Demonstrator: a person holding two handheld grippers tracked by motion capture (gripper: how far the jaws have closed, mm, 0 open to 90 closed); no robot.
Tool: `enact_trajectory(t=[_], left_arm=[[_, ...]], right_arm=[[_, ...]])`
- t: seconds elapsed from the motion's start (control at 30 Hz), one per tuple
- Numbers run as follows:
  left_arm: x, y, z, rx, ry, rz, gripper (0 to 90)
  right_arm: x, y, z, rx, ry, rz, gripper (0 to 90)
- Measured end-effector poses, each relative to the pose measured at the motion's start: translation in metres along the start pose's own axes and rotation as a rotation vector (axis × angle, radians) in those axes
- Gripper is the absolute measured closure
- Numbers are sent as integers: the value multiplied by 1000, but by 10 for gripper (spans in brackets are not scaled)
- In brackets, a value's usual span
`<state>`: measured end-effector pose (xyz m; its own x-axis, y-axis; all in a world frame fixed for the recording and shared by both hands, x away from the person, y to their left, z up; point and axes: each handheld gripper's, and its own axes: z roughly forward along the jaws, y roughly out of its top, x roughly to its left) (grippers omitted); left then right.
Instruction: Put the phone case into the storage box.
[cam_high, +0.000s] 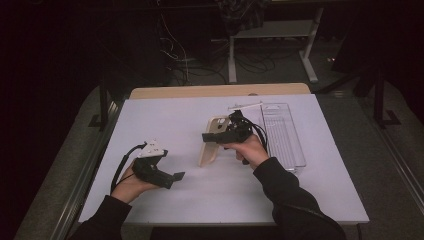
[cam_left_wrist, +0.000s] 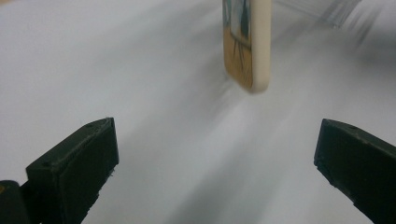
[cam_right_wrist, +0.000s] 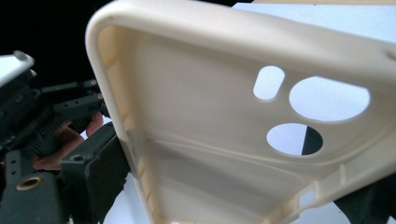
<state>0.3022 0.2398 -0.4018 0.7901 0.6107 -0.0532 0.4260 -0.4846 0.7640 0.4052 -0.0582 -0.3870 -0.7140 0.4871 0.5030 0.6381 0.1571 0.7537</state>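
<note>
A cream phone case (cam_high: 209, 152) stands on end, slightly tilted, near the middle of the white table; whether its lower end touches the surface is unclear. My right gripper (cam_high: 209, 136) is shut on its upper part. In the right gripper view the case's hollow inside (cam_right_wrist: 210, 116) with its camera cutouts faces me, clamped between the jaws of my right gripper (cam_right_wrist: 231, 196). My left gripper (cam_high: 173, 178) rests low at the left, pointing toward the case, apart from it. In the left gripper view, my left gripper (cam_left_wrist: 212, 140) stands wide open with nothing between its jaws, and the case (cam_left_wrist: 247, 42) is ahead.
A clear plastic tray (cam_high: 282, 135) lies on the table just right of my right hand, with a thin white strip (cam_high: 245, 106) at its far end. The white sheet (cam_high: 200, 200) covers the tabletop; a wooden edge (cam_high: 220, 91) runs along the back.
</note>
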Motion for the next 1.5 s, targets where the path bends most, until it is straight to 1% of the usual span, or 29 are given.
enact_trajectory(t=[0.03, 0.07, 0.13, 0.2, 0.23, 0.3, 0.43, 0.47, 0.5, 0.57, 0.63, 0.7, 0.77, 0.8, 0.83, 0.87, 0.93, 0.97, 1.03, 1.07, 1.17, 1.2, 1.27, 1.33, 1.37, 1.4, 1.43, 1.47, 1.5], left_arm=[[1, -3, -1, 3, -3, 4, 0], [1, -7, -1, -6, -7, -3, 0], [1, -12, -3, -12, -13, 6, 0], [2, -17, -3, -22, -10, 15, 0], [2, -19, -3, -29, -1, 24, 0], [5, -22, -2, -26, 2, 35, 0], [7, -25, 1, -31, 18, 17, 0], [8, -26, 1, -15, 16, 33, 0], [7, -26, 2, -23, 11, 17, 0], [6, -27, 4, -17, 4, 10, 0], [6, -26, 4, -12, 0, 23, 0], [4, -25, 5, -8, -4, 9, 0], [3, -26, 7, -17, -6, 10, 0], [4, -25, 6, 5, -3, 31, 0], [3, -26, 7, 3, 0, 30, 0], [3, -26, 7, 14, 5, 38, 0], [3, -25, 7, 8, 11, 31, 0], [4, -25, 6, 4, 12, 28, 0], [4, -26, 6, -5, 14, 20, 0], [5, -26, 5, 1, 17, 32, 0], [4, -25, 4, 6, 37, 44, 0], [4, -25, 4, 8, 37, 35, 0], [4, -25, 3, 9, 36, 31, 0], [3, -26, 3, -6, 33, 10, 0], [4, -26, 3, -6, 32, 16, 0], [4, -26, 3, -6, 31, 12, 0], [4, -26, 3, -5, 28, 12, 0], [4, -26, 3, -3, 27, 12, 0], [4, -26, 3, -3, 28, 11, 0]], right_arm=[[0, 0, 0, -1, 1, 0, 93], [0, 0, -1, -5, 2, -1, 94], [0, 1, -1, -5, -4, -4, 94], [0, 1, -1, -3, -5, -3, 94], [0, 1, -1, -2, -6, -7, 94], [0, 1, -1, -1, -6, -6, 94], [1, 1, -1, 2, 2, -1, 94], [1, 1, -1, 1, 4, -6, 94], [1, 1, 0, 2, 4, -7, 94], [1, 1, 0, 3, 3, -7, 94], [1, 1, 0, 8, 1, -5, 94], [0, 2, 1, 9, 4, -7, 94], [1, 3, 1, 14, -2, -3, 94], [1, 3, 1, 16, -2, -4, 94], [1, 4, 1, 15, -3, -13, 94], [1, 5, 1, 16, -5, -7, 94], [1, 6, 2, 14, -2, 2, 94], [0, 7, 2, 15, -10, -12, 94], [1, 10, 2, 14, -8, -8, 94], [1, 11, 1, 16, -13, -14, 94], [1, 15, 0, 15, -13, -7, 94], [0, 17, -1, 10, -11, -8, 94], [-1, 20, -2, 13, -17, -9, 95], [-3, 23, -4, 19, -27, -12, 95], [-4, 24, -4, 19, -38, -17, 96], [-5, 25, -5, 27, -39, -10, 96], [-6, 25, -5, 27, -42, -15, 96], [-6, 26, -5, 34, -42, -3, 96], [-7, 27, -6, 29, -46, -9, 96]])
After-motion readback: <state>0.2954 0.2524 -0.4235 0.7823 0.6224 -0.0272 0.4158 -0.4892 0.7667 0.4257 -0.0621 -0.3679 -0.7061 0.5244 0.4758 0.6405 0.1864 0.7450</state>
